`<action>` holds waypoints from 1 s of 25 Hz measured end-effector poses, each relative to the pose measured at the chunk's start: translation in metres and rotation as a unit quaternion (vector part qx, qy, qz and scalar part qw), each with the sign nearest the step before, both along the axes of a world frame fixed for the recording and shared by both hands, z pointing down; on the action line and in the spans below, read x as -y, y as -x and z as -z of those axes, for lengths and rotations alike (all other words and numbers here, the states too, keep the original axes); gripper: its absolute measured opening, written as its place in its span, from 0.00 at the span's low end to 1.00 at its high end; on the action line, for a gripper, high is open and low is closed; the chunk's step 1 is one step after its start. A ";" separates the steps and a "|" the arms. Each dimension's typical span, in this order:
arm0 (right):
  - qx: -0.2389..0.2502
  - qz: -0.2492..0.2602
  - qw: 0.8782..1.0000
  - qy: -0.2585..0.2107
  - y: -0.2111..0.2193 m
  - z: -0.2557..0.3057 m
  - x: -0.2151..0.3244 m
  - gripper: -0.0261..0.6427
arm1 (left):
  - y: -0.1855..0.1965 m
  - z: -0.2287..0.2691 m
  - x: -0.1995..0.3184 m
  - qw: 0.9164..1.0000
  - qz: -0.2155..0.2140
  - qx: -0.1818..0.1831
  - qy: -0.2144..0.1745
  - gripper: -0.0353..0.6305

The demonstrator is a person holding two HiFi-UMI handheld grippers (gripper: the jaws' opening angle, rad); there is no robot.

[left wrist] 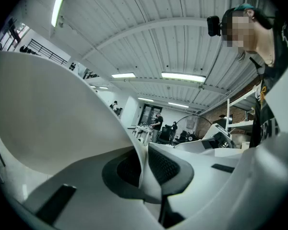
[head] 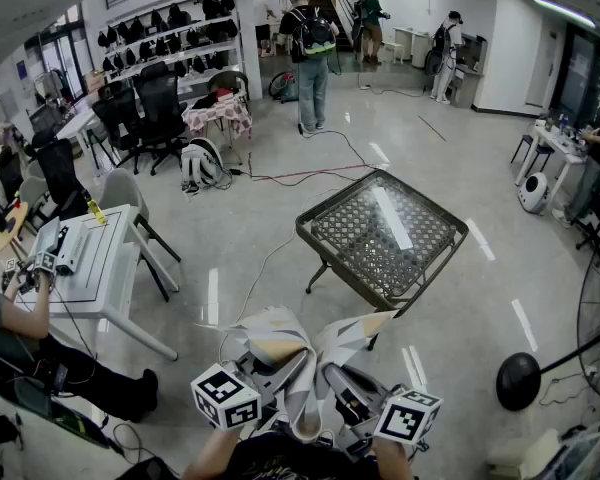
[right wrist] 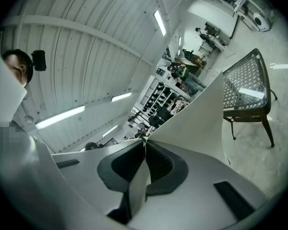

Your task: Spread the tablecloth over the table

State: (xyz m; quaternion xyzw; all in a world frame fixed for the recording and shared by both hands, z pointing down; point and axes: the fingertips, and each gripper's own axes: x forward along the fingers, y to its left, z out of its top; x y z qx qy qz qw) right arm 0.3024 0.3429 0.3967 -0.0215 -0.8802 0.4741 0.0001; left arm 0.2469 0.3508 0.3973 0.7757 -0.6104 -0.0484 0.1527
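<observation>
A bunched pale tablecloth with tan patches hangs between my two grippers at the bottom of the head view. My left gripper is shut on one part of the cloth, which fills the left of its view. My right gripper is shut on another part; the tablecloth fans up and right from its jaws. The bare table with a dark lattice top stands on the floor ahead of me and slightly right, a good step beyond the cloth. In the right gripper view the table shows at the right.
A white desk with a seated person's arm at its left stands to the left, a grey chair behind it. A fan base sits on the floor at the right. Cables trail across the floor beyond the table. People stand far back.
</observation>
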 end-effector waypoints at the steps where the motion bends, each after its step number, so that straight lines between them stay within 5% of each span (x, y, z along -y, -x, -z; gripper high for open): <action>1: -0.002 -0.006 1.000 0.000 0.000 0.000 0.002 0.08 | 0.001 0.001 0.001 1.000 -0.001 -0.001 0.001 0.11; 12: -0.007 -0.038 0.999 -0.015 0.042 0.011 -0.016 0.08 | 0.038 0.013 -0.011 0.999 -0.027 0.039 0.000 0.11; 25: 0.001 -0.029 1.000 0.000 0.131 0.009 -0.040 0.08 | 0.123 0.008 -0.041 0.999 -0.021 0.031 -0.005 0.11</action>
